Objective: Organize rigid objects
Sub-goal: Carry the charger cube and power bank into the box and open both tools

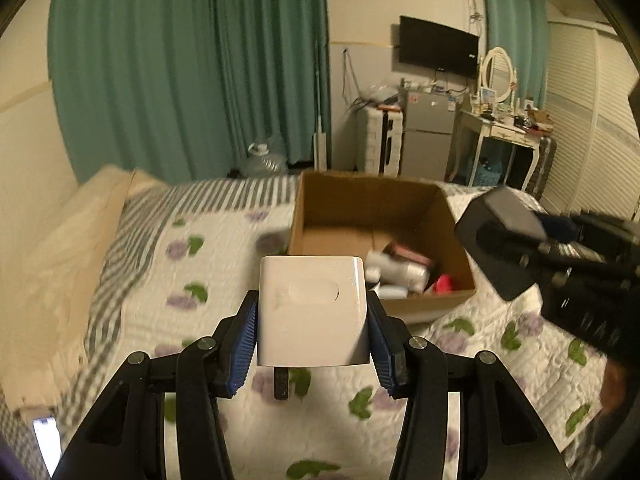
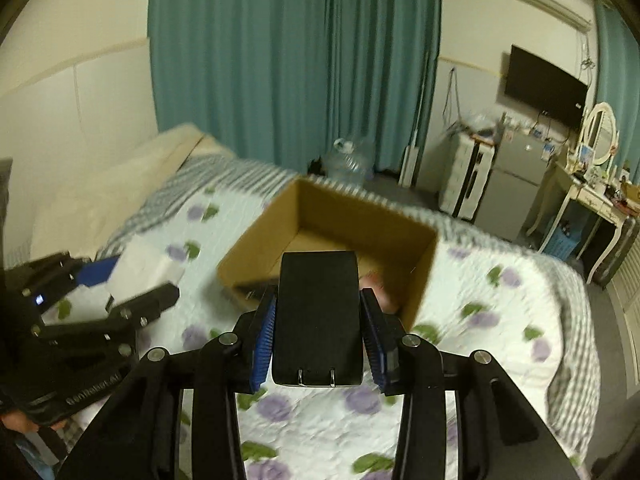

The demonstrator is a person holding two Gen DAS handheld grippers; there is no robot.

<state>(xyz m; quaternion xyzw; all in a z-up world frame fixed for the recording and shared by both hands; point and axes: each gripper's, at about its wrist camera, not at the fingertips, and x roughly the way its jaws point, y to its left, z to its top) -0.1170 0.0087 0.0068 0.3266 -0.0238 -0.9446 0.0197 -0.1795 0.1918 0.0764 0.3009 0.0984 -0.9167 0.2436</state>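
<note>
My left gripper (image 1: 312,332) is shut on a white plug adapter (image 1: 312,308), held above the quilt just in front of the cardboard box (image 1: 416,304); a metal prong hangs below it. My right gripper (image 2: 320,340) is shut on a black charger (image 2: 318,320) with two prongs facing me, held above the box's near corner (image 2: 248,256). The right gripper with the black charger (image 1: 500,240) shows at the right of the left wrist view. The left gripper with the white adapter (image 2: 140,268) shows at the left of the right wrist view. The box holds several small items (image 1: 400,268).
The box sits on a bed with a flowered quilt (image 1: 200,280) and a cream pillow (image 1: 60,248) at the left. Beyond the bed are green curtains (image 1: 180,60), a water jug (image 1: 264,162), a small fridge (image 1: 428,136) and a white dressing table (image 1: 500,132).
</note>
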